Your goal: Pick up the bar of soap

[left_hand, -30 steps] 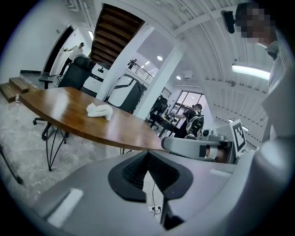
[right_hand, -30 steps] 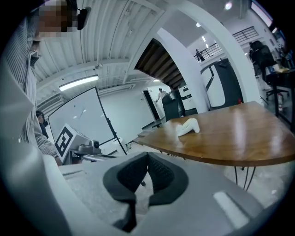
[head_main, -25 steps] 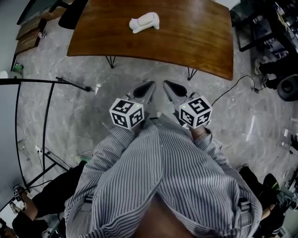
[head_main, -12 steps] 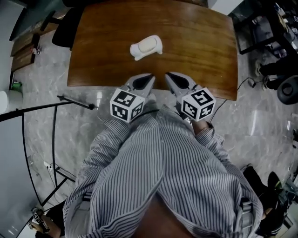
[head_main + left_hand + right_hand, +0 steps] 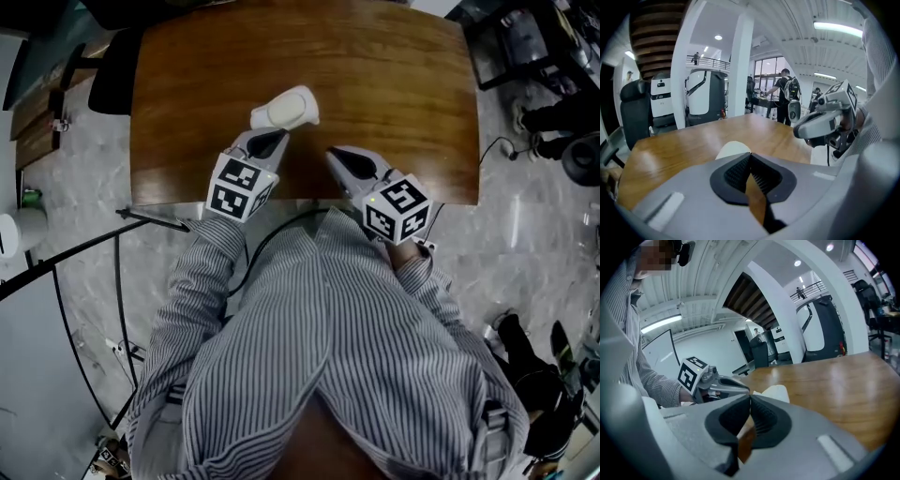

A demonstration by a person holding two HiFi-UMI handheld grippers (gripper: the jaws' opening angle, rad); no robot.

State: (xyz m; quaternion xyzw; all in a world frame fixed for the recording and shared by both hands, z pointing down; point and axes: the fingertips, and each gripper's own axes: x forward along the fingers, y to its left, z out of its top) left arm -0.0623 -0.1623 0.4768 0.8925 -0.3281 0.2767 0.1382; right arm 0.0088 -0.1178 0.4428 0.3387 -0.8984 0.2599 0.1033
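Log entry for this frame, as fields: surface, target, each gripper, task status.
surface: wooden table
target: white soap, lying on the table left of its middle
left gripper: jaws shut, empty, tip close to the soap; contact unclear
right gripper: jaws shut, empty, over the table's near part, right of the soap
status: soap not yet picked up
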